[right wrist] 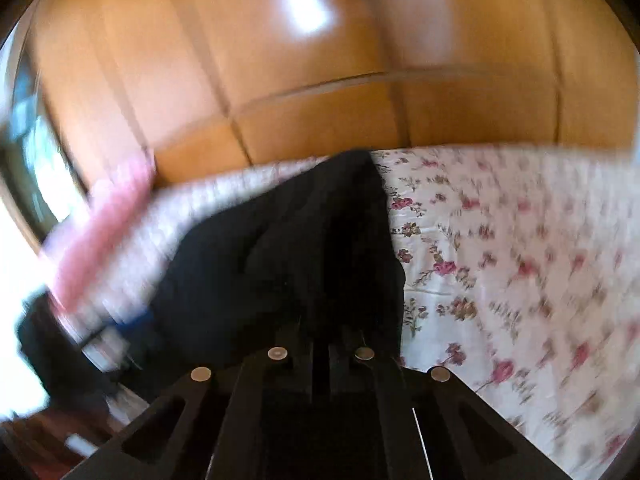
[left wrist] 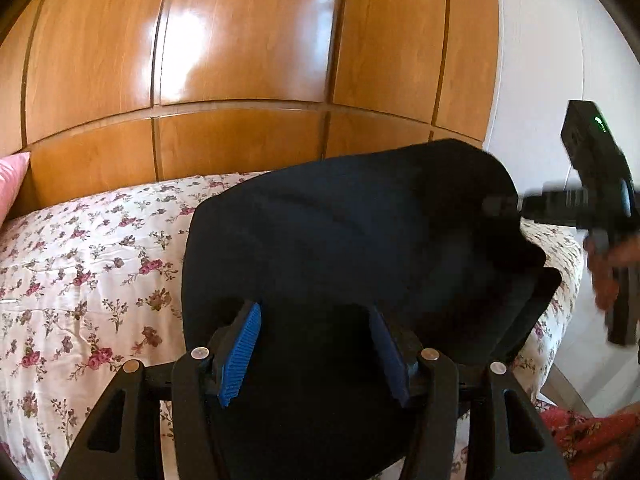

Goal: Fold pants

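The black pants [left wrist: 360,232] hang lifted over a floral bedspread [left wrist: 80,260]. In the left wrist view my left gripper [left wrist: 316,332] stands open, its blue pads [left wrist: 240,344] wide apart, with black cloth lying between and under them. Both pad faces still show. At the right of that view my right gripper [left wrist: 516,205] pinches the far edge of the pants, with a person's hand [left wrist: 608,264] on its handle. In the blurred right wrist view my right gripper [right wrist: 320,336] is shut, its tips buried in the pants [right wrist: 280,248], which stretch away to the left.
A wooden wardrobe [left wrist: 240,60] runs behind the bed [right wrist: 500,240]. A pink pillow [left wrist: 12,176] lies at the bed's left end. A white wall [left wrist: 540,80] stands at the right. Red floral clothing [left wrist: 592,436] shows at the lower right.
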Available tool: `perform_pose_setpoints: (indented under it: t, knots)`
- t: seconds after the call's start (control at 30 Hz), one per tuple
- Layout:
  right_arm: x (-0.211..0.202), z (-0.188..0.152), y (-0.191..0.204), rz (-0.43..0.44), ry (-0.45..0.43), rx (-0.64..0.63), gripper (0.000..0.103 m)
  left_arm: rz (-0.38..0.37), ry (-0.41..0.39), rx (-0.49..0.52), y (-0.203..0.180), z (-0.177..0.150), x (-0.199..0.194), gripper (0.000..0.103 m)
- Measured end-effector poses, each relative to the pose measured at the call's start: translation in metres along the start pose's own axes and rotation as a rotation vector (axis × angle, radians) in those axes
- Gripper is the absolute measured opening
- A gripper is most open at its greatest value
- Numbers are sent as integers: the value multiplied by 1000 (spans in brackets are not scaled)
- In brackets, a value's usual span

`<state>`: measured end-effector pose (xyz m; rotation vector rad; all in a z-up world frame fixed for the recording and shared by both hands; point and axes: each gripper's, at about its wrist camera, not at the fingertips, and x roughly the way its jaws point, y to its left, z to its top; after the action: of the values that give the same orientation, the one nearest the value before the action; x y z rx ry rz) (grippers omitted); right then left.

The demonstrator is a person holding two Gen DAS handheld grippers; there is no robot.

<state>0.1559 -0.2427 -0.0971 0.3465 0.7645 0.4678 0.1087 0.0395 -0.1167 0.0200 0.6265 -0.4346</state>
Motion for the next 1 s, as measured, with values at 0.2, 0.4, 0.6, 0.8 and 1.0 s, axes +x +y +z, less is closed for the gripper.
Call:
perform_pose_setpoints:
  t: [0.2, 0.4, 0.6, 0.8, 1.0]
  knots:
    - [11, -17, -56, -79, 80, 171, 2, 11, -20, 19, -8, 9, -5, 57]
    - [-40, -29, -37, 86, -103, 178, 40, -42, -83, -21, -12, 13, -28, 57]
    - [-19, -39, -1, -20, 66, -5, 3, -19, -41, -24, -12, 15, -19, 57]
    - [-41, -29, 24, 83, 23, -54, 4, -23, -90, -53, -6, 23, -30, 58]
    - [-61, -32, 18, 84, -2, -29, 4, -15, -25, -83, 1, 19, -15, 58]
